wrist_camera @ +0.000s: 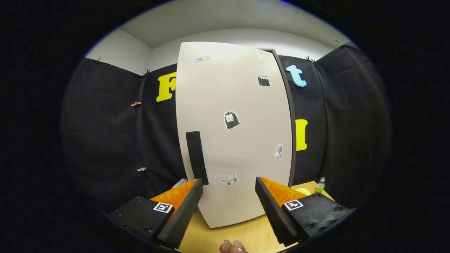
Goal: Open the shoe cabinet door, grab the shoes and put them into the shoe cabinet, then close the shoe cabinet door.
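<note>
Cabinet door (239,140) beyond hand-held gripper (228,191)

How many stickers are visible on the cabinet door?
6 on the cabinet door: one top left, a faint one top right, one below it, one mid-door, one near the right edge, one low ahead of the open gripper.

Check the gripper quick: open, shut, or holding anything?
Gripper: open, holding nothing, fingers spread before the closed cabinet door, its handle just beyond the left finger.

1 cabinet door (239,140), 6 stickers (231,119), 1 handle (197,157), 1 bottle (319,185).
</note>
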The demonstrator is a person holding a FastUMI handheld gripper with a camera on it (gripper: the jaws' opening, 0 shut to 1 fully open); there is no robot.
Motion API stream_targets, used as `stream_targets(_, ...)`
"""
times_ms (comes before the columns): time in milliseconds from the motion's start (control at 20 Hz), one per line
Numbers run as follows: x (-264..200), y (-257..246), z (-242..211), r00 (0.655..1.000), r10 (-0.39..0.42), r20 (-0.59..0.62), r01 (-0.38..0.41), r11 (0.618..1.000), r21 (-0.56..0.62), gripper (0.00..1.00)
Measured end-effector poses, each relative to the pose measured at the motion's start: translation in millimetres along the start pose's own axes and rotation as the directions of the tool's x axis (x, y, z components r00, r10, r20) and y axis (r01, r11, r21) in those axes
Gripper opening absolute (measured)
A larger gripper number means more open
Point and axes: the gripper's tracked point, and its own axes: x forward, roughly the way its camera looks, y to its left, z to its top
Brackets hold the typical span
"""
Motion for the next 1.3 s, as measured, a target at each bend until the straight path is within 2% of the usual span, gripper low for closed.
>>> stream_targets(1300,-2,-13,12,0.998,-0.040,0.040,0.041,0.999,-0.027,0.98)
